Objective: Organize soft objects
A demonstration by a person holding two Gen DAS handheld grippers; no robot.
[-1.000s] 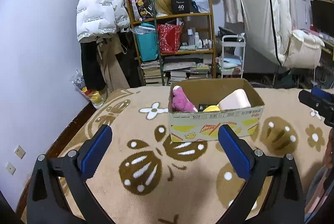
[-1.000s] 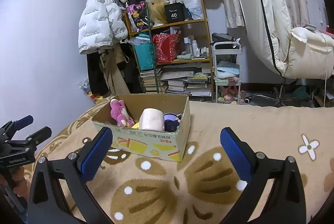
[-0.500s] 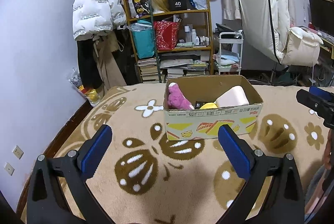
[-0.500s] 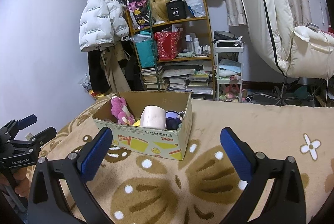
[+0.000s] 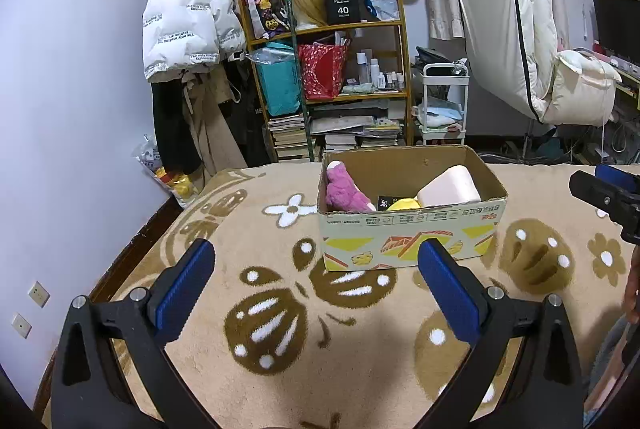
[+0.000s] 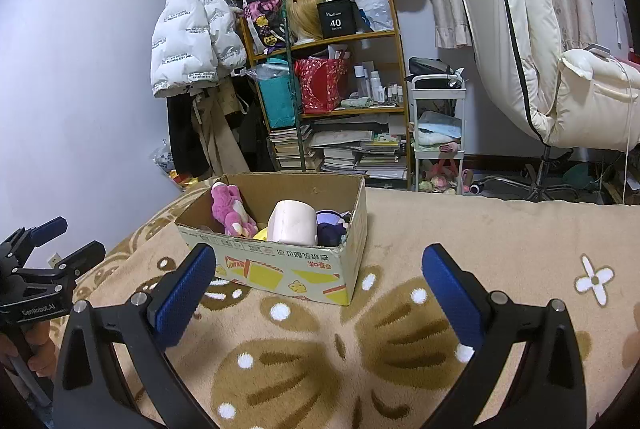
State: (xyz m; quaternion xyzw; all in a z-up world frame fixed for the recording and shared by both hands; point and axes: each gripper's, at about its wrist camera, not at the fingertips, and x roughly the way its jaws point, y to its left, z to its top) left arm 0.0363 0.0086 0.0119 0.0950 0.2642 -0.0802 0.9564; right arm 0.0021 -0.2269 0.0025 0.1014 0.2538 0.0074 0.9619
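Left wrist view: the left hand-held gripper [image 5: 316,261] is spread wide and empty over the blanket [image 5: 248,237]. Just ahead stands the box [image 5: 408,233], holding a pink plush [image 5: 344,189], a pale cushion [image 5: 450,187] and a yellow toy [image 5: 404,205].

Right wrist view: the right hand-held gripper [image 6: 318,263] is likewise wide and empty, with the box [image 6: 288,269] ahead to its left.

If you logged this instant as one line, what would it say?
left gripper: open, empty | right gripper: open, empty | cardboard box: holds pink plush, other soft items | blanket: nothing loose seen
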